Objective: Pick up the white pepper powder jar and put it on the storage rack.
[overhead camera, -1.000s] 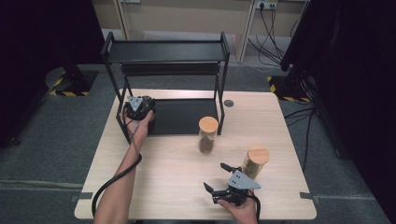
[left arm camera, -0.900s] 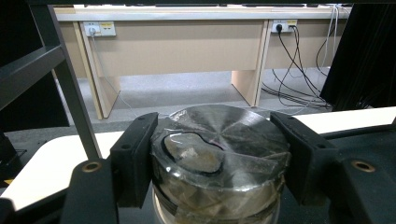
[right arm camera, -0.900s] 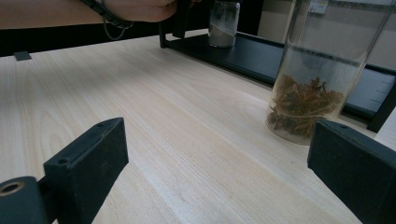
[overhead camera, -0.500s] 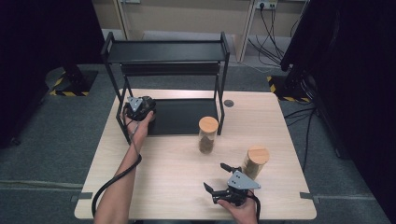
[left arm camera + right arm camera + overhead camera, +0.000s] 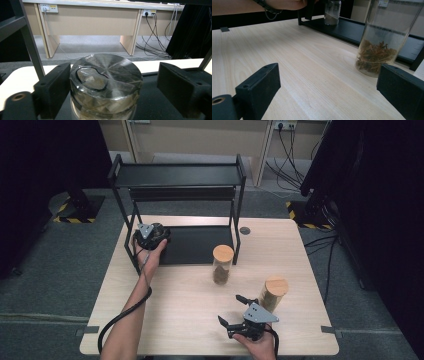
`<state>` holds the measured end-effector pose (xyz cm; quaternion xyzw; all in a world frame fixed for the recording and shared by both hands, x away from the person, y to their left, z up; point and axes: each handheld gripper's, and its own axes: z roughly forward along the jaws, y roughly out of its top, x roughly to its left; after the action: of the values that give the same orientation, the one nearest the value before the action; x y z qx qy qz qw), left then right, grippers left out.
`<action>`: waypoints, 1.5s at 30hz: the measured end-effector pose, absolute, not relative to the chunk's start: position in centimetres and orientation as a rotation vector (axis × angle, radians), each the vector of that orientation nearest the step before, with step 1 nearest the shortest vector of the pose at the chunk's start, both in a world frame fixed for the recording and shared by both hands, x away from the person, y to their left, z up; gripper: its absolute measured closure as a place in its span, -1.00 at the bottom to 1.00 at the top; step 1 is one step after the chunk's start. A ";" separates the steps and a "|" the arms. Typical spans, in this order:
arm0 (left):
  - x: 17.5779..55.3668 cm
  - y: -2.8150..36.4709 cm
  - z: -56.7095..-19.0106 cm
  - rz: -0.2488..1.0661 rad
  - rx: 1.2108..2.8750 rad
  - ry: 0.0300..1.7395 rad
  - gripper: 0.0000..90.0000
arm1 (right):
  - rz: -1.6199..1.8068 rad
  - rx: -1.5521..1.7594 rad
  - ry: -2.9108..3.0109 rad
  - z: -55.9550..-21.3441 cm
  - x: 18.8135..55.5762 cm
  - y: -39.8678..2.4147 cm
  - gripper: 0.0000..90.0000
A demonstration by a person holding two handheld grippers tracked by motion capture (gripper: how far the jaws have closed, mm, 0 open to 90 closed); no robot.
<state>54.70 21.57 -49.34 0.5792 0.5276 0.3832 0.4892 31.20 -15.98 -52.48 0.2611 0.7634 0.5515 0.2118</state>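
Observation:
A short glass jar (image 5: 107, 82) with a dark metal lid stands on the black lower shelf (image 5: 200, 245) of a rack. My left gripper (image 5: 150, 236) is at that shelf's left end. Its jaws have just been opening and now straddle the jar: the left jaw is close beside the glass, the right one well apart. My right gripper (image 5: 230, 309) rests open near the table's front edge, with nothing between its jaws. A tall glass jar of dried herbs (image 5: 374, 50) with a wooden lid (image 5: 223, 252) stands ahead of it.
A second wooden-lidded jar (image 5: 274, 292) stands just right of my right gripper. The black two-tier rack (image 5: 177, 175) takes up the back of the wooden table (image 5: 185, 310). The person's left forearm (image 5: 135, 315) lies across the table's left half.

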 end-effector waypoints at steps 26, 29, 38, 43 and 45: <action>53.0 21.0 -49.1 0.947 1.395 1.277 -0.82 | 1.531 0.724 2.121 -52.5 31.2 -16.0 -0.88; 52.8 20.9 -49.1 0.947 1.395 1.276 -0.83 | 1.533 0.725 2.122 -52.5 31.2 -16.0 -0.88; 52.0 20.8 -49.0 0.938 1.399 1.269 -0.84 | 1.533 0.725 2.121 -52.5 31.2 -16.0 -0.88; 51.7 20.7 -48.8 0.940 1.401 1.258 -0.84 | 1.532 0.728 2.121 -52.5 31.2 -16.0 -0.88; 51.5 20.7 -48.8 0.932 1.401 1.258 -0.84 | 1.533 0.728 2.121 -52.5 31.2 -16.0 -0.88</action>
<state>51.54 20.66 -48.79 0.5787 0.5195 0.3849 0.4971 31.24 -16.01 -52.48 0.2621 0.7632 0.5517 0.2110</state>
